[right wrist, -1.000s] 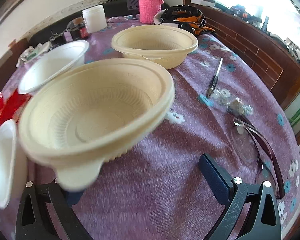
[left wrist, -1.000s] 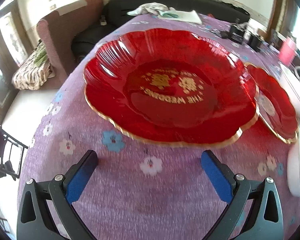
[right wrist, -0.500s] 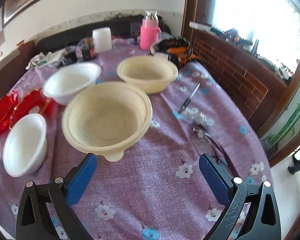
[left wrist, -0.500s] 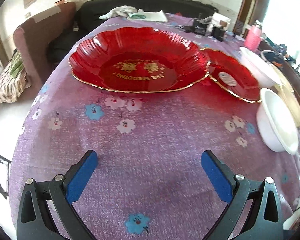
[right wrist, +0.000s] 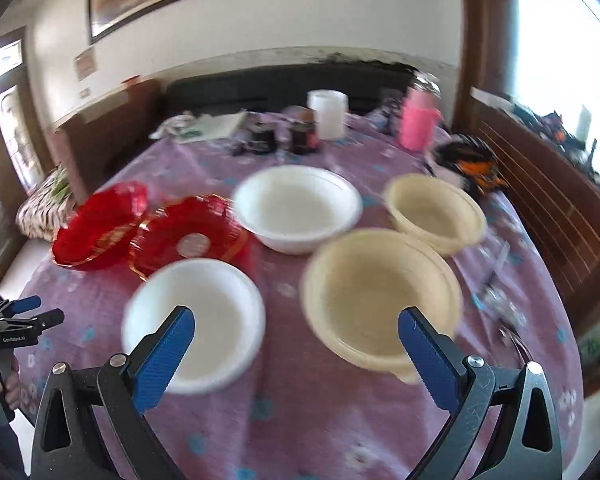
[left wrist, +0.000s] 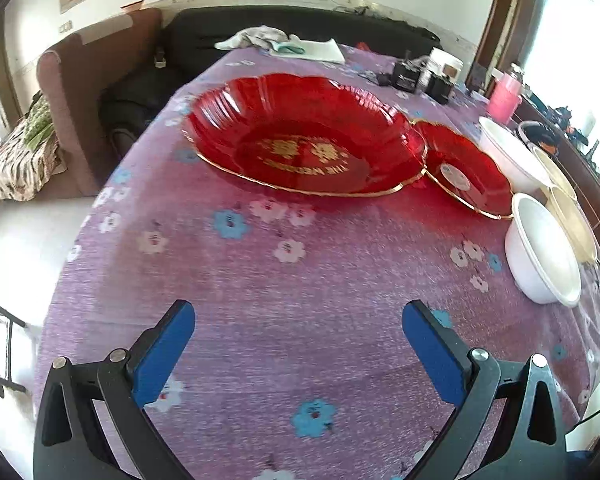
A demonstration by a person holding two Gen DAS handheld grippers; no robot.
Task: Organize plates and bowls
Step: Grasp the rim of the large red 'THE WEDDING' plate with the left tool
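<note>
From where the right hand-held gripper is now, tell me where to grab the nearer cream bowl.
Probably grip the near rim of the nearer cream bowl, by its small lip tab facing the right hand-held gripper. The bowl sits upright and open, so one finger can go inside the wall and one outside, coming in from the near side, slightly above. The jaws stand wide open, holding nothing.

Left wrist view: low over near table edge, facing across purple tablecloth point(left wrist: 284, 320) toward sofa. Right wrist view: higher, farther back, blurred. Shared: large red plate point(left wrist: 304, 136) point(right wrist: 100, 228), small red plate point(left wrist: 466, 170) point(right wrist: 192, 232), white bowl point(left wrist: 542, 248) point(right wrist: 196, 320).
</note>
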